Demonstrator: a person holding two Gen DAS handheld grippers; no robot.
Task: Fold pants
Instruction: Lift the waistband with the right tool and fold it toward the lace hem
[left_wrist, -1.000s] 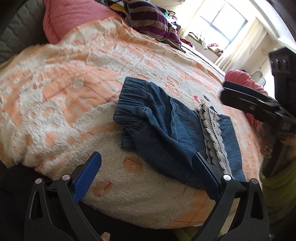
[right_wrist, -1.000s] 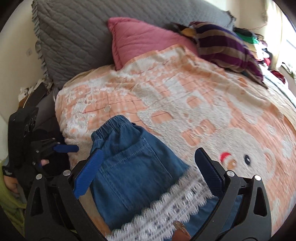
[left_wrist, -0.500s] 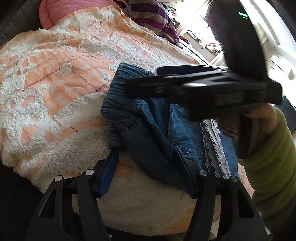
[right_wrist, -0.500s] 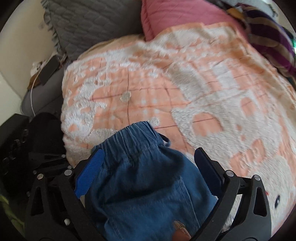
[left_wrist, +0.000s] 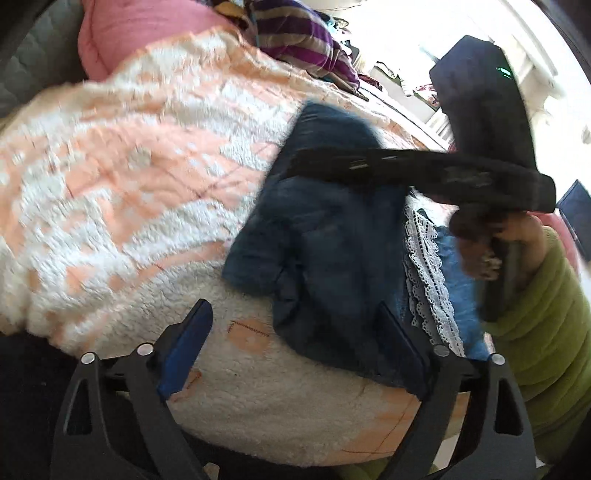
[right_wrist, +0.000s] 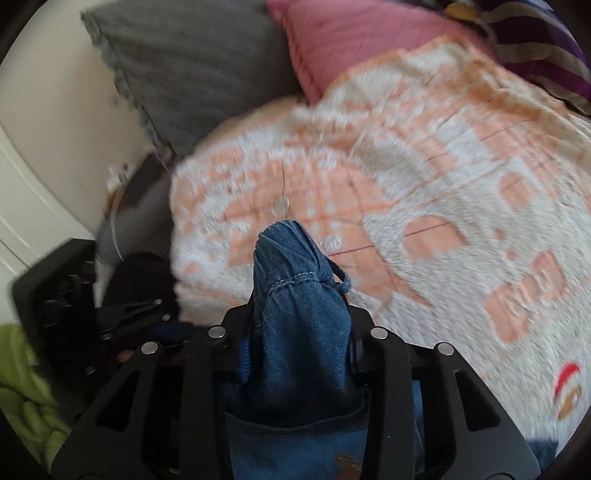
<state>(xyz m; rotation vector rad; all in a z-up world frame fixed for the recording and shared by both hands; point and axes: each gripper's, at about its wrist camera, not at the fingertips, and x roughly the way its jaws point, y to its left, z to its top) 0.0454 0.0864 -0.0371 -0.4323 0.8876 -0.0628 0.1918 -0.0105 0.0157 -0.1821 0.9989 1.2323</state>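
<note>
Blue denim pants (left_wrist: 332, 236) with a white lace band (left_wrist: 424, 273) lie near the front edge of a bed. My left gripper (left_wrist: 295, 354) is open, its blue-padded fingers (left_wrist: 184, 347) apart, low at the bed edge in front of the pants and not touching them. My right gripper (right_wrist: 299, 354) is shut on the elastic waistband of the pants (right_wrist: 295, 280), which bunches up between the jaws. In the left wrist view the right gripper (left_wrist: 424, 173) reaches across the pants from the right.
An orange and white fleece blanket (left_wrist: 147, 184) covers the bed. A pink pillow (right_wrist: 351, 44), a grey quilted cushion (right_wrist: 192, 66) and a purple striped cloth (left_wrist: 295, 37) lie at the head. A green-sleeved arm (left_wrist: 543, 325) is at right.
My right gripper has closed on the waistband and bunched it. My left gripper has opened wider and pulled back a little from the pants.
</note>
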